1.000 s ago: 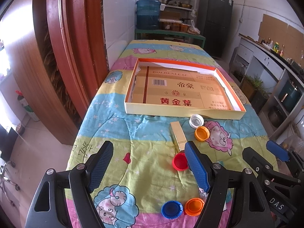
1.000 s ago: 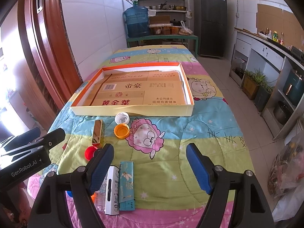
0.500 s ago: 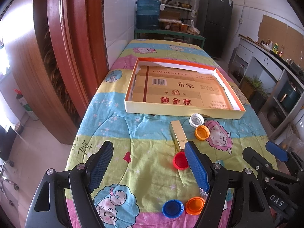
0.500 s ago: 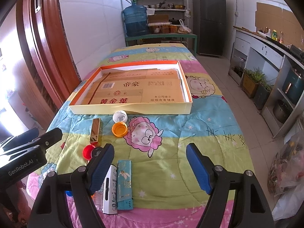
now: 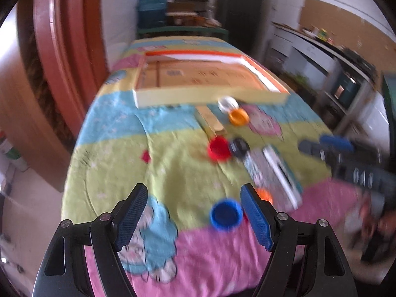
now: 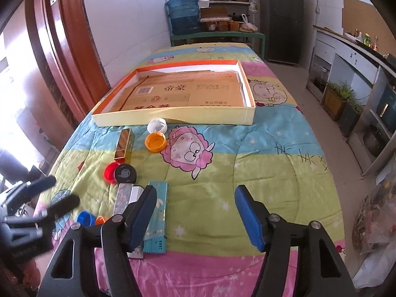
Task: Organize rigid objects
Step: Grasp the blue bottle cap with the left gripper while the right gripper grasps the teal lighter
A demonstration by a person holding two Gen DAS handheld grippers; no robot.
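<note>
Both tools are spread wide and hold nothing. A round blue cap lies between the left tool fingers. Flat boxes lie beside the right tool, the shallow cardboard tray far ahead.

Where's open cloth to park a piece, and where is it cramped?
Free: the quilt right of the orange cap and teal box, up to the tray's front wall; also its left side, beyond the red cap. Crowded: the strip from the gold box past the black cap to the blue cap.
</note>
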